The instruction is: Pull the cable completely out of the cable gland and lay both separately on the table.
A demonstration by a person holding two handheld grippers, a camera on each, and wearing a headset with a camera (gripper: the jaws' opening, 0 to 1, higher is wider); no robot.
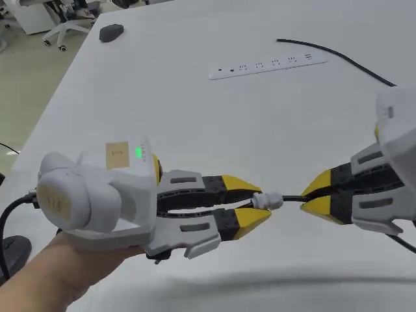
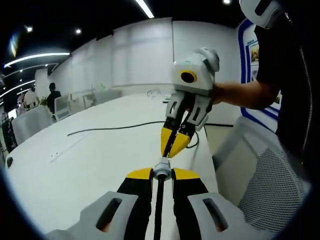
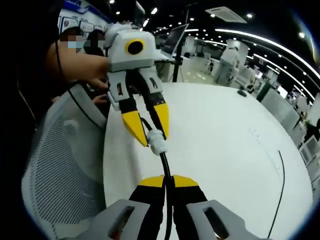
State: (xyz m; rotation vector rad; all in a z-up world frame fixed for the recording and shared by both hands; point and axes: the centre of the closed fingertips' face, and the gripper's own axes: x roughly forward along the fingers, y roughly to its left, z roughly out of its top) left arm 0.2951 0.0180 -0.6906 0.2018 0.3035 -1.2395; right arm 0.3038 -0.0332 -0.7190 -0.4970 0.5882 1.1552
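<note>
Left tongs point(image 1: 255, 204) clamp the gland point(image 1: 268, 201). Right tongs point(image 1: 314, 197) clamp the cable point(image 1: 293, 199). Cable is not out yet; nothing lies on the surface point(image 1: 195, 123).

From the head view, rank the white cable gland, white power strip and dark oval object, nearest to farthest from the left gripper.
1. white cable gland, held by the left gripper.
2. white power strip, far side, centre.
3. dark oval object, far left corner.

Head view looks down; gripper views oppose, sharing cable gland point(image 2: 161, 170).
</note>
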